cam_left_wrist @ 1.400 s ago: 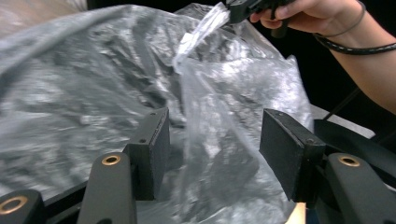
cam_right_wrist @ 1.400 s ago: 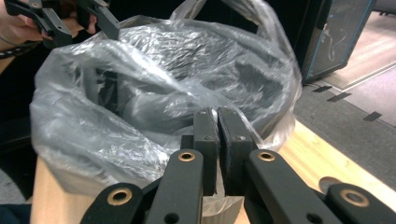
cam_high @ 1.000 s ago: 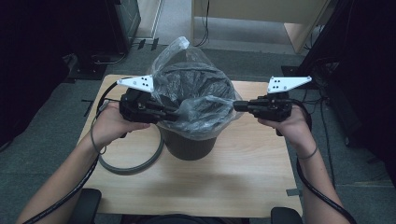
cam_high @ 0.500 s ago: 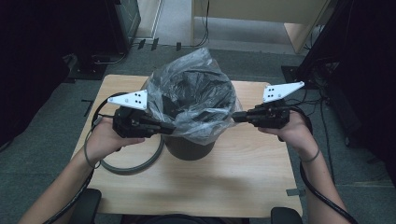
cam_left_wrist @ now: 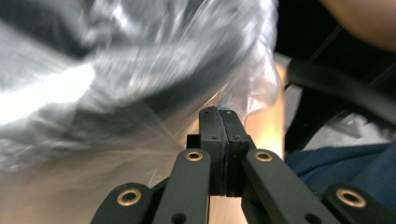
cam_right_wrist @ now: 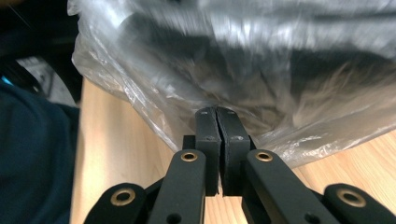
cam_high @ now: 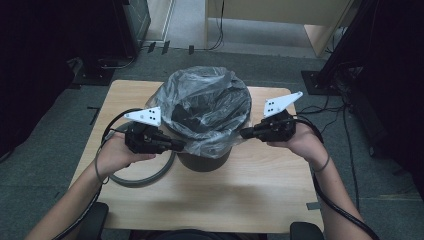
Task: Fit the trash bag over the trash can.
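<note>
A dark round bin (cam_high: 205, 157) stands at the middle of the wooden tabletop (cam_high: 250, 195), and a clear plastic bag (cam_high: 205, 107) lines it, its mouth spread over the rim and its film hanging down the outside of the wall. The left tongs (cam_high: 181, 146) are clamped on the bag's edge at the bin's left side; in the left gripper view their jaws stand pressed flat together with the thin film (cam_left_wrist: 154, 107) pinched at their tips. The right tongs (cam_high: 244, 133) grip the bag's edge at the bin's right side, and in the right gripper view their jaws are likewise closed tight on the crinkled plastic (cam_right_wrist: 261, 93). A grey ring (cam_high: 137, 176) lies flat on the tabletop to the left of the bin, under the left hand (cam_high: 116, 155). The right hand (cam_high: 300, 142) is just right of the bin.
</note>
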A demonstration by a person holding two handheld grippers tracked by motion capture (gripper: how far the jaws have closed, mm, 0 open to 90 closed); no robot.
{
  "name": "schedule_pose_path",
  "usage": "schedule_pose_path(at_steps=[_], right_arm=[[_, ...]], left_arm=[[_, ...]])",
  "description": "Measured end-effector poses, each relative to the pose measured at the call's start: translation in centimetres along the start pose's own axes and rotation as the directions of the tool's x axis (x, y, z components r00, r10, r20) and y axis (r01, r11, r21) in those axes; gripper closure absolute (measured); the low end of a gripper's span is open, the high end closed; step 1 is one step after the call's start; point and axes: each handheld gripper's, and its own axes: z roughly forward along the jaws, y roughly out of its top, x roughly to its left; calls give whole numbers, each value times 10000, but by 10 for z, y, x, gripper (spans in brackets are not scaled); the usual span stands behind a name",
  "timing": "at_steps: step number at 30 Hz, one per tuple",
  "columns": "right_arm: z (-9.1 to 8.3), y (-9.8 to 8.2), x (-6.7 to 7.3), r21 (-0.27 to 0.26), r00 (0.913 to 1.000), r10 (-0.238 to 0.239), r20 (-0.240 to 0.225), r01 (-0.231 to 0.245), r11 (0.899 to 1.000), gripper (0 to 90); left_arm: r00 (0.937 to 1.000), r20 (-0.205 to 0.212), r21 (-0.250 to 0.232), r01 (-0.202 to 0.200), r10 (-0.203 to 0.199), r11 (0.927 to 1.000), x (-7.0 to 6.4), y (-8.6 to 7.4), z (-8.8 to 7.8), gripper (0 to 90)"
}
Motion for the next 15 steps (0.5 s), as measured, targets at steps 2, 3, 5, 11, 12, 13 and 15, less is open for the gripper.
schedule_pose_path(at_steps=[2, 3, 5, 11, 12, 13, 15], right_arm=[[4, -4, -2, 143, 10000, 24, 53, -25, 9999, 888], [4, -5, -3, 58, 10000, 49, 57, -49, 10000, 884], [-1, -6, -4, -249, 9997, 202, 139, -199, 9995, 866], [-32, -2, -2, -1704, 9989, 457, -43, -457, 9843, 692], [-37, -1, -2, -1919, 9989, 461, 76, -438, 9804, 674], [-43, -1, -2, -2162, 9985, 504, 197, -450, 9753, 665], [-51, -1, -3, -2535, 9981, 521, 340, -419, 9664, 642]], left_arm=[[9995, -11, -139, 324, -325, 9994, 6, -6, -1, 899], [9990, -107, -249, 422, -424, 9988, 9, -8, -4, 897], [9975, -79, -611, 697, -703, 9957, 14, -9, -12, 881], [9979, -113, -1234, 618, -637, 9904, 10, -3, -34, 608], [9973, -82, -1237, 711, -726, 9898, 10, -2, -39, 578], [9970, -73, -1188, 752, -766, 9901, 10, -1, -41, 567], [9968, -56, -1253, 788, -801, 9890, 9, -3, -47, 523]])
